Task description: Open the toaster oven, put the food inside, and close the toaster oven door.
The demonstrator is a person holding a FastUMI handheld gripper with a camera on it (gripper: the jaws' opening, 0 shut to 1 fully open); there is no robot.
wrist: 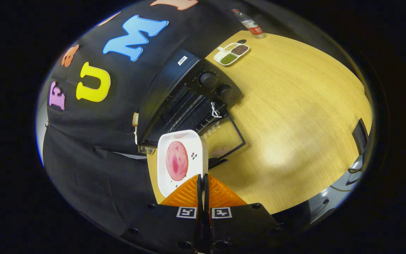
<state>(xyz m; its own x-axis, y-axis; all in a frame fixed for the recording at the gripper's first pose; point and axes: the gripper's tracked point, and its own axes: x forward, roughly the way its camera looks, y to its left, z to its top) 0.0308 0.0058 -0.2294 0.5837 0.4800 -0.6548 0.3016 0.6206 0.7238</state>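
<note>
Oven door is already down, so step one's done. My tool is pinched tight on the near rim of the white plate, pink food slice on it, held up just short of the toaster oven. Left: slide plate onto the rack, let go, shut the door. Wood tabletop; divided snack dish and water bottle at far side, chair to the right.

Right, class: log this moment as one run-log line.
stage: carrying food to oven | gripper: shut on plate rim | food: on plate | oven door: open | next: likely slide plate in
</note>
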